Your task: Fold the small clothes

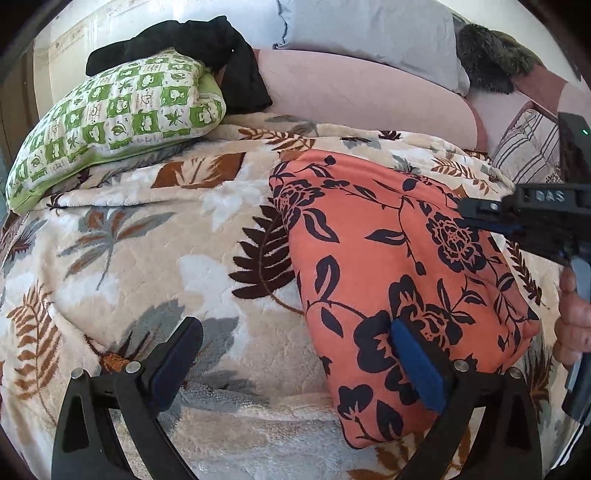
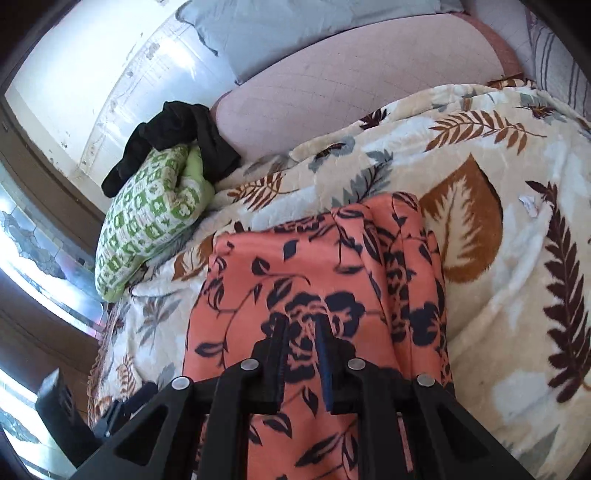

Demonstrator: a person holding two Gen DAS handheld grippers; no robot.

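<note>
An orange garment with a black flower print [image 1: 388, 266] lies folded into a rough rectangle on the leaf-patterned blanket [image 1: 147, 258]. My left gripper [image 1: 295, 347] is wide open; its right finger rests over the garment's near left part, its left finger over bare blanket. My right gripper [image 2: 301, 332] hovers over the same garment [image 2: 288, 280] with its fingers nearly together and only a narrow gap; I cannot tell whether cloth is pinched between them. The right gripper also shows in the left wrist view [image 1: 491, 214] at the garment's right edge, held by a hand.
A green and white checked pillow [image 1: 110, 122] lies at the far left with a black garment [image 1: 207, 48] draped on it. A pink bolster [image 1: 369, 96] and a grey pillow [image 1: 369, 29] lie along the back. A dark furry item [image 1: 487, 55] sits far right.
</note>
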